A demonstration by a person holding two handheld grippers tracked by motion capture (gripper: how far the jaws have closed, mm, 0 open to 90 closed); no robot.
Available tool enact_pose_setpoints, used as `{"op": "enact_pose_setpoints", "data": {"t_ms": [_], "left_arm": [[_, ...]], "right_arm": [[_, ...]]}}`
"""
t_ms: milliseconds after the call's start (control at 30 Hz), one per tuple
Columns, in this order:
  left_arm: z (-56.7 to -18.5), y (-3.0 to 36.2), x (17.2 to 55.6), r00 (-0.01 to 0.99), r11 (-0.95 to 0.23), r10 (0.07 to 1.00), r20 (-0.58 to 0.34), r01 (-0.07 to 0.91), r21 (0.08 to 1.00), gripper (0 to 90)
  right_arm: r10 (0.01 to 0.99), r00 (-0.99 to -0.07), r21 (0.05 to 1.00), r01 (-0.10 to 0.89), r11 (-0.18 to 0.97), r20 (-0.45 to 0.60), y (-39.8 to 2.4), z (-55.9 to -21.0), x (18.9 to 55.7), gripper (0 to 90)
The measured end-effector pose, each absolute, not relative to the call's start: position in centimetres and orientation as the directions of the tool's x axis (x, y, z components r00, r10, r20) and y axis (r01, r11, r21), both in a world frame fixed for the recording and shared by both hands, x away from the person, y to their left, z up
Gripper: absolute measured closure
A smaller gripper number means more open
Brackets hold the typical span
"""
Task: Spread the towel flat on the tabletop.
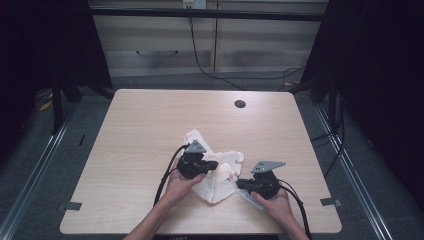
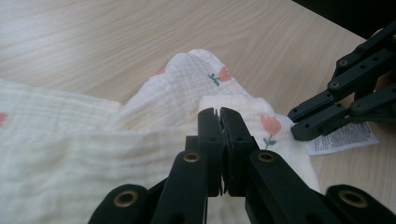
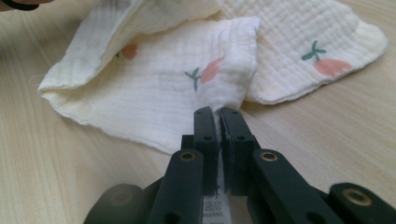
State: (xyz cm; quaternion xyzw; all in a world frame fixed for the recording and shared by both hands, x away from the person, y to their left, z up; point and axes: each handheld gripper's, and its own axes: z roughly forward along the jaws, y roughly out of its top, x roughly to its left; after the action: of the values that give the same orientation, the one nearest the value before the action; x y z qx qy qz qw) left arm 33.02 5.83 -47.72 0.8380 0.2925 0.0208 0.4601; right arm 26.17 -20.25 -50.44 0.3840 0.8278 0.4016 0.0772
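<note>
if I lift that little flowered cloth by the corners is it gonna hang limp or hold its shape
Probably limp: the cloth is thin crinkled gauze lying in soft folds. It looks light, since the left gripper and right gripper each hold it by a small pinch, the right one at its care label. The weave looks grippy rather than slippery, so it should not slide out.

The left claw [image 2: 219,114] has its two black jaws pressed together on a raised fold of the cream cloth [image 2: 84,154], which has small pink flowers printed on it. The cloth lies rumpled on the pale wooden counter [image 2: 116,37]. Right of the cloth, the right claw [image 2: 299,126] reaches in at the cloth's corner, just above a white care label [image 2: 343,137].
</note>
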Motion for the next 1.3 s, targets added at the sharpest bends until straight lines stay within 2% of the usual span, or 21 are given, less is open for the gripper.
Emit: {"op": "enact_pose_setpoints", "data": {"t_ms": [367,600,833,900,1300], "left_arm": [[-45.9,10.1,32.5,0.814,-0.334,0.533,-0.231,0.454,0.826,88.2],[-42.6,11.9,32.3,0.807,-0.270,0.550,-0.214,0.414,0.869,88.3],[-39.7,13.6,32.7,0.795,-0.207,0.569,-0.209,0.385,0.900,88.4],[-39.1,14.1,32.9,0.793,-0.184,0.566,-0.225,0.387,0.904,88.3],[-33.6,16.0,35.0,0.754,-0.129,0.632,-0.181,0.333,0.934,88.3]], "right_arm": [[0.728,-0.662,0.793,0.535,0.292,0.179,-21.7,-47.7,26.1,86.2],[0.750,-0.640,0.844,0.486,0.227,0.166,-23.0,-44.1,26.2,86.2],[0.769,-0.626,0.867,0.448,0.216,0.132,-23.7,-40.4,27.3,86.3],[0.773,-0.623,0.871,0.440,0.221,0.118,-23.8,-39.4,27.6,86.3],[0.796,-0.597,0.905,0.386,0.179,0.097,-23.3,-33.2,31.0,86.4]]}}
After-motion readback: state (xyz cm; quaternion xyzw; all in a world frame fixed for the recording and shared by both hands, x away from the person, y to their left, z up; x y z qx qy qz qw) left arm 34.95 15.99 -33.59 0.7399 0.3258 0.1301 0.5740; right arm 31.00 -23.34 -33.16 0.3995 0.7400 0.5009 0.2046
